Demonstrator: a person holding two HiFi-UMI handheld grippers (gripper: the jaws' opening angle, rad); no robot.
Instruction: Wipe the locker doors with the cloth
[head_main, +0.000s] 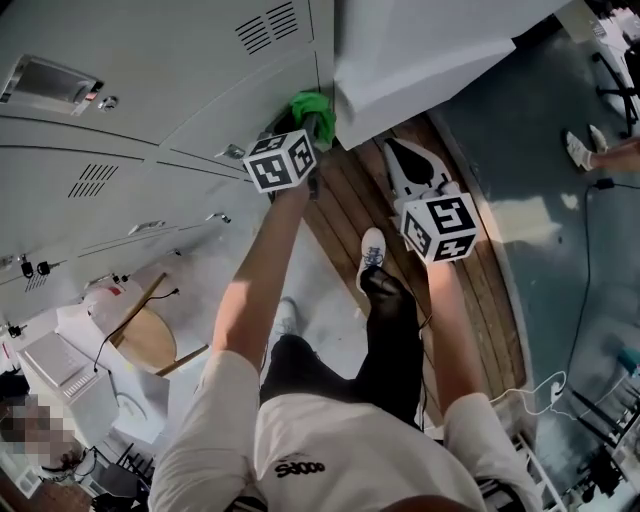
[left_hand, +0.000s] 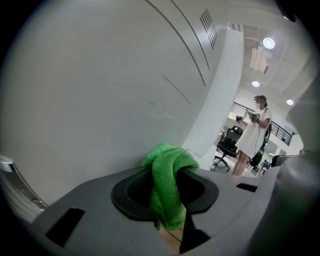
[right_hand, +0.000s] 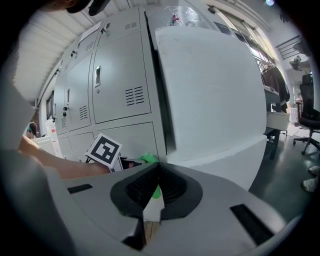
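My left gripper (head_main: 318, 126) is shut on a green cloth (head_main: 313, 106) and holds it against a grey locker door (head_main: 200, 60) low on the locker bank. In the left gripper view the cloth (left_hand: 170, 175) bulges up from between the jaws, touching the door (left_hand: 100, 90). My right gripper (head_main: 392, 150) hangs just right of it, off the lockers, jaws shut with nothing in them. In the right gripper view the jaws (right_hand: 158, 167) meet, and the cloth (right_hand: 148, 158) and the left gripper's marker cube (right_hand: 105, 150) show behind them.
A large white panel (head_main: 430, 40) stands out from the lockers right beside the cloth. A wooden floor strip (head_main: 350, 215) runs below. A round wooden top (head_main: 145, 340) and cables (head_main: 590, 260) lie about. Another person (left_hand: 252, 135) stands far off by an office chair (left_hand: 227, 142).
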